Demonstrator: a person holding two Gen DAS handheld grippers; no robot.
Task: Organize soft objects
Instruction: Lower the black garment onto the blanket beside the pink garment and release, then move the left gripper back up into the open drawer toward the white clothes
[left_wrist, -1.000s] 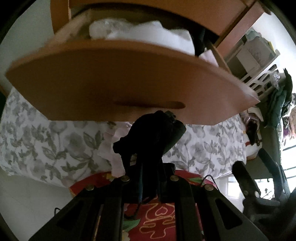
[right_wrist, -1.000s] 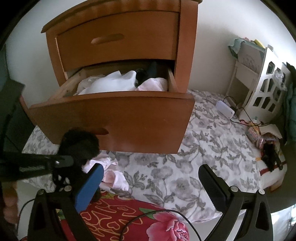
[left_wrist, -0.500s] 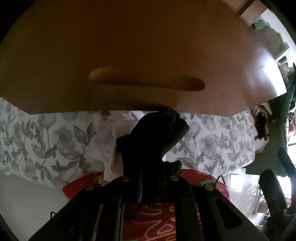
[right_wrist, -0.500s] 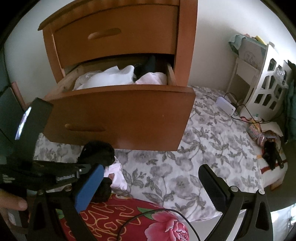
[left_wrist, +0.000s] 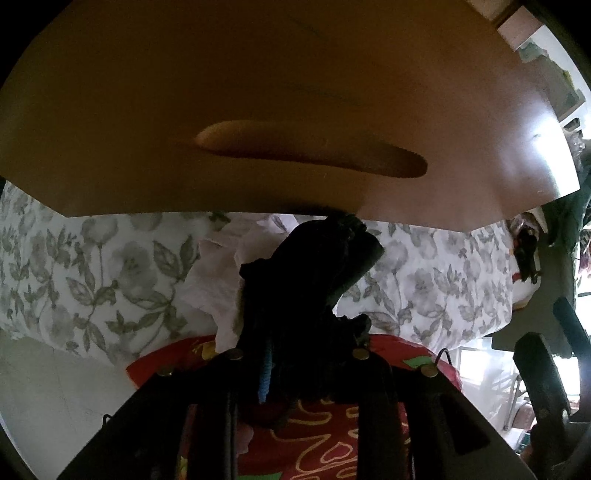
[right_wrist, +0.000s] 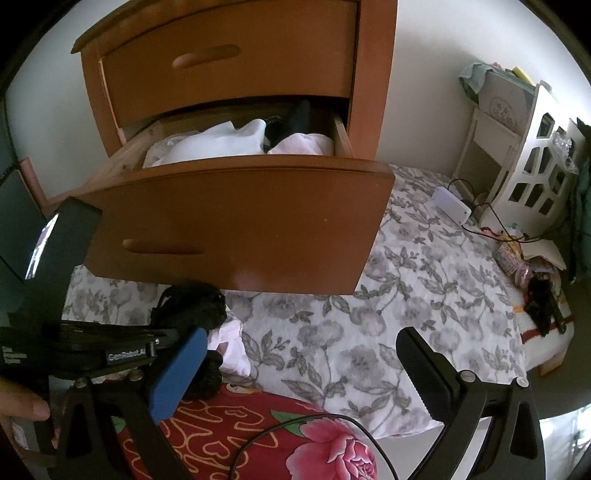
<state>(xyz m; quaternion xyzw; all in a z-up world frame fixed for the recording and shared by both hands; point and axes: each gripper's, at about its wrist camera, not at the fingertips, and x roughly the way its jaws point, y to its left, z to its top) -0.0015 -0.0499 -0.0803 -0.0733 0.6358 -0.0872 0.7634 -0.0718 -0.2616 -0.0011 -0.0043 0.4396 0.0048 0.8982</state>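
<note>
My left gripper (left_wrist: 299, 295) is shut on a black cloth (left_wrist: 314, 273) and holds it just below the front panel of the open wooden drawer (left_wrist: 258, 110). In the right wrist view the black cloth (right_wrist: 192, 302) hangs under the drawer front (right_wrist: 240, 225), above a pale pink garment (right_wrist: 232, 347) on the floral bedsheet (right_wrist: 369, 325). The drawer holds white clothes (right_wrist: 214, 144), a pink one and a dark one. My right gripper (right_wrist: 299, 376) is open and empty, low over the bed.
A closed upper drawer (right_wrist: 229, 62) sits above the open one. A red flowered blanket (right_wrist: 295, 439) lies in front. A white shelf rack (right_wrist: 535, 155), a white charger with cables (right_wrist: 452, 205) and small items stand at the right.
My left gripper with the black cloth has dropped from drawer-rim height to below the drawer front and moved closer to it. The right gripper stays open and has shifted slightly.
</note>
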